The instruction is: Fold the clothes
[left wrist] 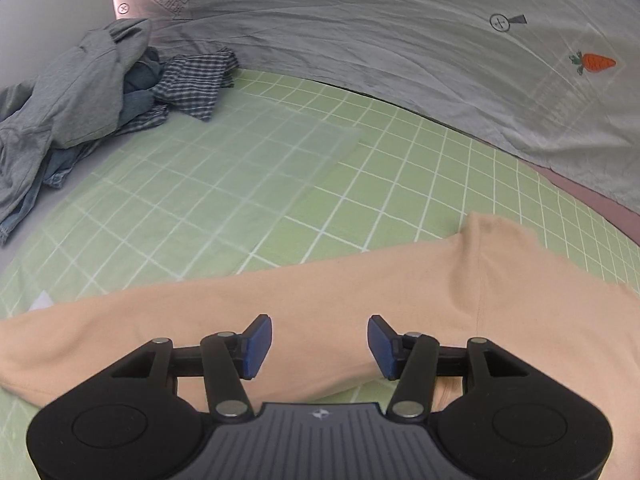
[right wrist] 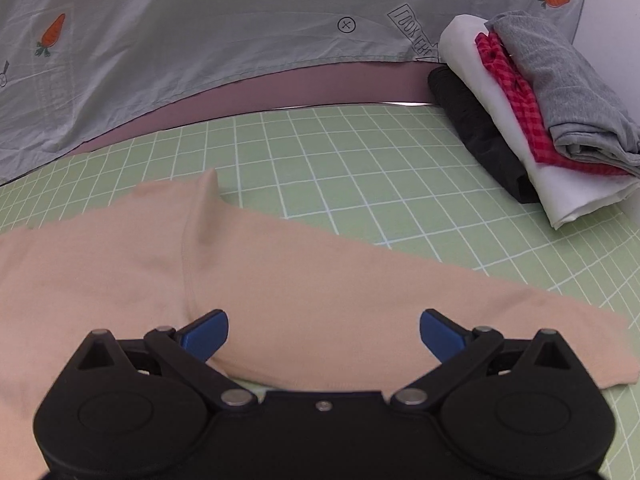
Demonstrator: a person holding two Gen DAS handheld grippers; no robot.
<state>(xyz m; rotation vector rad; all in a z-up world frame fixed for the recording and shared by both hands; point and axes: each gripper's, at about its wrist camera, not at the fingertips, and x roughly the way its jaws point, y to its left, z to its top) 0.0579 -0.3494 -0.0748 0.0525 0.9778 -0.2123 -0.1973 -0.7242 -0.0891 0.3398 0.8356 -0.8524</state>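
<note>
- Peach garment (left wrist: 320, 292): spread flat on your green grid mat (left wrist: 400, 168), directly under both grippers.
- Left gripper (left wrist: 320, 346): jaws apart, empty, above a sleeve.
- Right gripper (right wrist: 324, 336): jaws wide, empty.

Beyond the peach garment (left wrist: 320, 300), the green grid mat (left wrist: 400, 184) lies bare and passable. A crumpled clothes heap (left wrist: 80, 96) blocks the mat's far left corner; a folded stack (right wrist: 532, 120) blocks its far right.

We note the peach garment (left wrist: 320, 292) is smooth matt knit cloth; the green grid mat (left wrist: 400, 184) under it looks matt, slightly sheeny.
</note>
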